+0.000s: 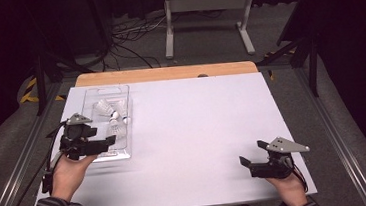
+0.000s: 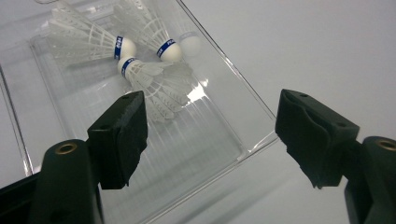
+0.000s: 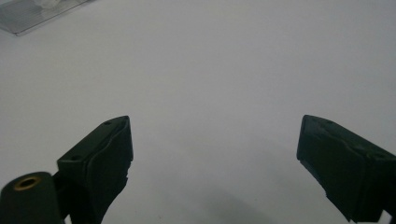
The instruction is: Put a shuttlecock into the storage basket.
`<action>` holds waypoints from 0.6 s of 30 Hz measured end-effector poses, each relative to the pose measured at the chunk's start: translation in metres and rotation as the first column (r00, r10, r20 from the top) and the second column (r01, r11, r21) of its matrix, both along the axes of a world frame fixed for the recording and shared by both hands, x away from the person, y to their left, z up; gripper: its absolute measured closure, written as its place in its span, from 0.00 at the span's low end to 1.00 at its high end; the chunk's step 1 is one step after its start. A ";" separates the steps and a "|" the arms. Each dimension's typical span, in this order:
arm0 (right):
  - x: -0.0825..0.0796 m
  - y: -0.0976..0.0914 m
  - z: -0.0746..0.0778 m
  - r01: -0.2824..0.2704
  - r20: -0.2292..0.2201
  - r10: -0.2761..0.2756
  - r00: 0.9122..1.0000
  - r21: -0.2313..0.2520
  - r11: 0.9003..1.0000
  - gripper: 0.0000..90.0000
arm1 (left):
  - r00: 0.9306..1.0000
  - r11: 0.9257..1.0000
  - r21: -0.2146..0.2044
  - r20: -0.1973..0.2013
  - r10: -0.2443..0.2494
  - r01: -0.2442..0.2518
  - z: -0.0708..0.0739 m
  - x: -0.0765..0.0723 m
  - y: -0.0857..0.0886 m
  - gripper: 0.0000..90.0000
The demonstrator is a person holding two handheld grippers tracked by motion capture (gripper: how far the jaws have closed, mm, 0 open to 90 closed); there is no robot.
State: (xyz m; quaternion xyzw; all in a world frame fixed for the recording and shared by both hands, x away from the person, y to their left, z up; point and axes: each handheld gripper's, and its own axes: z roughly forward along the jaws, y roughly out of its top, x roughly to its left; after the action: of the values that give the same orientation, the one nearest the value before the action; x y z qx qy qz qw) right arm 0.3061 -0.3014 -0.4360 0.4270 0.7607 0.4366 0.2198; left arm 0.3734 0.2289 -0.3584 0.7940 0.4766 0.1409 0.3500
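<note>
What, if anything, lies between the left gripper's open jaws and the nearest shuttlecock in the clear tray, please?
Only bare ribbed floor of the clear tray, as the left gripper view shows. The left gripper hangs open just short of the nearest shuttlecock.

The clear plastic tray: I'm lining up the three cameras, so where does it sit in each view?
High view: the clear plastic tray lies at the table's left side, just ahead of the left gripper.
Left gripper view: it spans the upper left and centre, beyond the open jaws, with shuttlecocks inside.
Right gripper view: one corner of it shows at the top left edge.
Shared landmark: the white table sheet.
</note>
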 end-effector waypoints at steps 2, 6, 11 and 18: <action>0.000 0.000 0.000 -0.001 0.000 0.001 1.000 -0.001 1.000 0.12 | 1.000 1.000 -0.002 0.003 -0.001 0.001 0.000 -0.001 0.001 0.29; 0.000 0.000 0.000 0.000 0.000 0.000 1.000 0.000 1.000 0.12 | 1.000 1.000 0.000 0.011 -0.003 0.003 0.000 -0.004 0.002 0.29; 0.000 0.000 0.000 0.000 -0.001 0.000 1.000 -0.001 1.000 0.12 | 1.000 1.000 -0.009 0.006 0.002 -0.002 -0.001 -0.007 0.003 0.29; 0.000 0.000 0.000 0.000 -0.001 0.000 1.000 -0.001 1.000 0.12 | 1.000 1.000 -0.009 0.023 0.004 -0.003 -0.002 -0.011 0.006 0.28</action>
State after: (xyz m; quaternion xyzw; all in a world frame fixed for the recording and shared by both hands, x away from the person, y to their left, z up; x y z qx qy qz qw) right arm 0.3062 -0.3013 -0.4362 0.4271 0.7611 0.4360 0.2196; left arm 0.3622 0.2349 -0.3606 0.7899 0.4747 0.1483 0.3588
